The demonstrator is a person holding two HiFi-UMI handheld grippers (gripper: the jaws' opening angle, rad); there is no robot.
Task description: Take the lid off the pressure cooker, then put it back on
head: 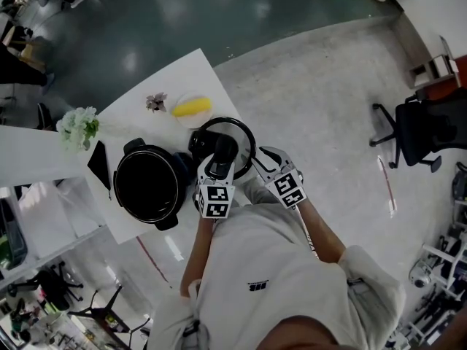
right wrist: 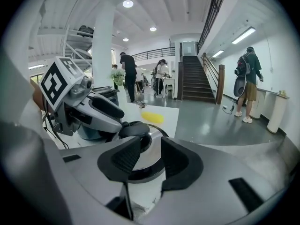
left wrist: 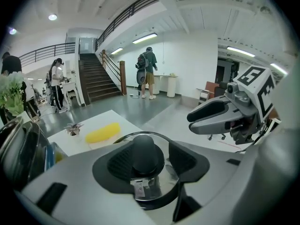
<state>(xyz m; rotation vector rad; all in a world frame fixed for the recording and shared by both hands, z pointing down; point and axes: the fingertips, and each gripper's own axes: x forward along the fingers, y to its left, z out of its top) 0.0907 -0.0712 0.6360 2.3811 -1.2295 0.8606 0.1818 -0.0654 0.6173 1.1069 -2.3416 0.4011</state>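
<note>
1. Lid (head: 238, 131): off, just right of the open pressure cooker pot (head: 148, 186).
2. My left gripper (left wrist: 146, 162): jaws clamped on the lid's black knob (left wrist: 146, 150).
3. My right gripper (right wrist: 151, 159): jaws partly apart, empty, right of the pot.

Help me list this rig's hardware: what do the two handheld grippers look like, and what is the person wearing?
The left gripper and right gripper match: light grey shells, two black ribbed jaw pads, and a white cube with black square markers on each. Thin dark cables trail from them. The person wears a pale short-sleeved T-shirt.
</note>
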